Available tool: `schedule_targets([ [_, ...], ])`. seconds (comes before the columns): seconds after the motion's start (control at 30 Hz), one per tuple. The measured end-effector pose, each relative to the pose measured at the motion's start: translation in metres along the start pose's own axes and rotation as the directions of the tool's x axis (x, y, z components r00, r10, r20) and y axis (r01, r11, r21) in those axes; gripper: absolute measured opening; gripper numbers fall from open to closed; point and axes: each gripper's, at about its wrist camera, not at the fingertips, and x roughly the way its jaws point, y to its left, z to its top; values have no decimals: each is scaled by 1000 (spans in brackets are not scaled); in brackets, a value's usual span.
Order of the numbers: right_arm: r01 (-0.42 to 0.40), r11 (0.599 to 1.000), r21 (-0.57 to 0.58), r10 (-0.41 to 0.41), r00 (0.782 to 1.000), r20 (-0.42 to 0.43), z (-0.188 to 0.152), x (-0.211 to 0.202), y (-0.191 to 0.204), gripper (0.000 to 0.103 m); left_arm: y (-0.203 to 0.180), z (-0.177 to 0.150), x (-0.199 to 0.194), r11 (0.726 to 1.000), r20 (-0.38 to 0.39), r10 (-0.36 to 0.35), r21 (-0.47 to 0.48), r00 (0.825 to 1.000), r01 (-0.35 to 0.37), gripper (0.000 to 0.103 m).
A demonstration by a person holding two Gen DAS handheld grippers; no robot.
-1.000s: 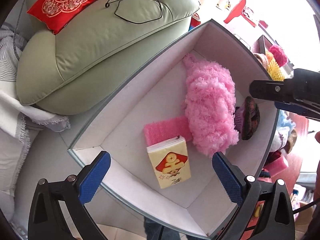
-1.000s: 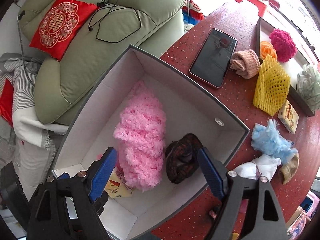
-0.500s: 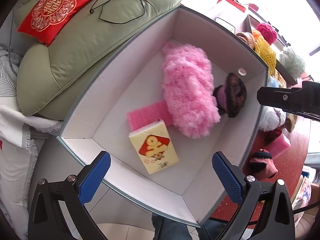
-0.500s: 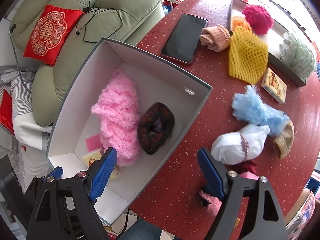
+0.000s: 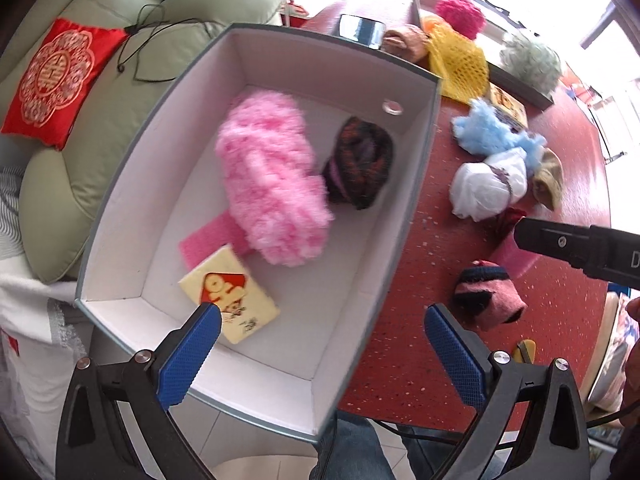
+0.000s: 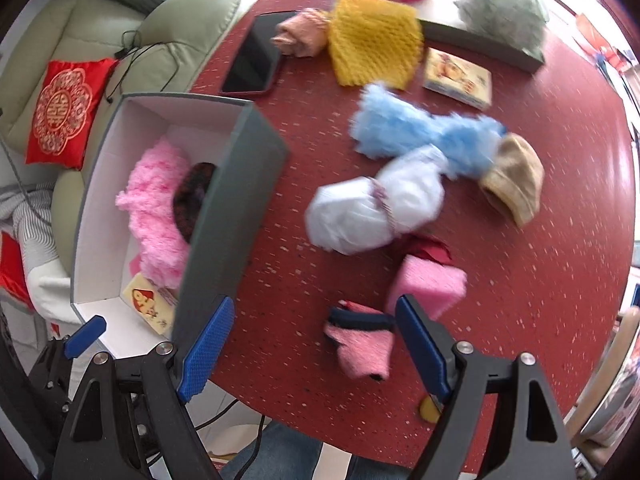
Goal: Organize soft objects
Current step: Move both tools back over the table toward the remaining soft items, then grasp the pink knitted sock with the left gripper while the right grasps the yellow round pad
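The box (image 5: 416,184) is showing grey outside and white inside. In it are lying a fluffy pink bundle (image 5: 272,180) and a dark knit roll (image 5: 360,160) with red flecks. The table (image 6: 540,280) is looking red with pale speckles. A sock (image 6: 360,340) is showing pink with navy bands.

Inside the box (image 5: 416,200) lie a fluffy bundle (image 5: 272,180) and knit roll (image 5: 360,164); socks (image 6: 360,340) lie outside on the table (image 6: 540,280).

Bright daylight from blown-out windows at upper right — motion blur, heavy fisheye curvature, dark vignetted corners.
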Motion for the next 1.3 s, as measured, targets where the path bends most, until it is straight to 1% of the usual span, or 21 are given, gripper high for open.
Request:
schedule_targets([
  [0.2, 10, 993, 116, -9, 1000, -7, -25, 0, -54, 85, -40, -1, 0, 995, -16, -8, 95, 1000, 10, 102],
  [0.37, 25, 983, 182, -21, 1000, -21, -40, 7, -87, 85, -79, -8, 11, 985, -66, -25, 169, 997, 36, 102],
  [0.4, 25, 982, 186, -21, 1000, -23, -41, 9, -90, 85, -85, -9, 13, 984, -77, -27, 176, 997, 40, 102],
  [0.43, 23, 982, 186, -19, 1000, -24, -40, 11, -92, 85, -90, -11, 14, 983, -78, -8, 184, 997, 23, 102],
  [0.47, 22, 983, 185, -18, 1000, -25, -39, 14, -93, 85, -95, -13, 16, 979, -73, 25, 204, 997, -10, 102],
  [0.53, 18, 983, 181, -13, 1000, -28, -37, 21, -94, 85, -98, -15, 16, 976, -69, 47, 214, 997, -31, 102],
  [0.63, 8, 985, 170, -2, 999, -35, -30, 32, -89, 85, -97, -16, 14, 981, -81, 35, 194, 996, -19, 102],
  [0.77, -5, 988, 155, 12, 999, -44, -14, 52, -80, 85, -97, -22, 5, 976, -64, 74, 210, 995, -59, 102],
  [0.9, 8, 980, 199, 0, 999, -42, -7, 65, -86, 85, -98, -27, -1, 969, -61, 94, 234, 994, -77, 102],
  [1.0, 64, 963, 261, -56, 998, -38, -16, 62, -109, 85, -104, -27, -3, 966, -60, 84, 249, 995, -67, 102],
  [1.1, 109, 937, 331, -101, 994, -43, -34, 54, -147, 85, -119, -23, 3, 960, -68, 67, 275, 995, -46, 102],
  [1.23, 170, 886, 431, -161, 985, -58, -65, 41, -205, 85, -142, -19, 12, 956, -94, 30, 293, 995, -1, 102],
  [1.3, 155, 869, 471, -151, 987, -46, -81, 32, -224, 85, -150, -17, 16, 957, -110, 14, 288, 994, 19, 102],
])
